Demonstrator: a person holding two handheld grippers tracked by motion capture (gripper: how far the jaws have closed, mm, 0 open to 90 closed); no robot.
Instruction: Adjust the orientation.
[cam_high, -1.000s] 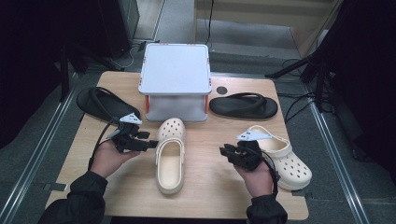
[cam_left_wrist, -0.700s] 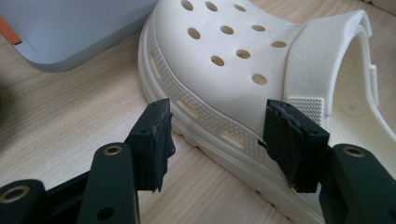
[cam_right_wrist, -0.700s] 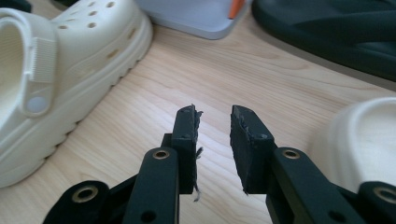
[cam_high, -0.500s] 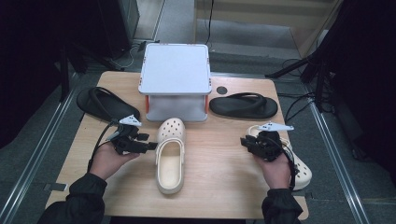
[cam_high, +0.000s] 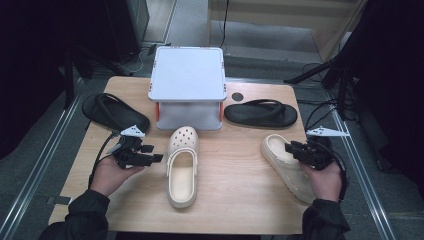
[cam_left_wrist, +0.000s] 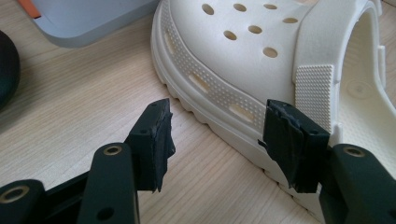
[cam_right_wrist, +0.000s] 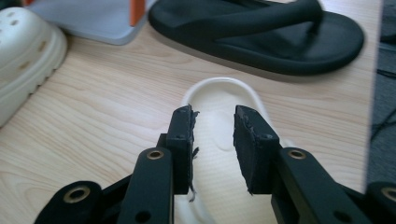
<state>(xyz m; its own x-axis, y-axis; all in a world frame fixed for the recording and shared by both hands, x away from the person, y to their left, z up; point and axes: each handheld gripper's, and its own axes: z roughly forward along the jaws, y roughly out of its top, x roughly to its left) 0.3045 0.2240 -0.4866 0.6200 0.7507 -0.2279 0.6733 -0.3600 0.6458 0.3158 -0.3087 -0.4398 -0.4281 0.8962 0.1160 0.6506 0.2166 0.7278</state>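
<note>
My left gripper (cam_high: 150, 154) rests low on the surface (cam_high: 235, 185), just beside the cream clog (cam_high: 181, 167) in the middle. Its jaws stand wide and hold nothing; in the left gripper view the ribbed sole edge of this clog (cam_left_wrist: 261, 70) lies right in front of them. My right gripper (cam_high: 295, 148) hangs over the second cream clog (cam_high: 281, 162) at the right edge of the surface. Its jaws have just been opening; they are moderately apart, nothing is pressed between them, and the clog's heel end (cam_right_wrist: 219, 121) lies below the gap. A black flip-flop (cam_right_wrist: 261, 32) lies just behind it.
</note>
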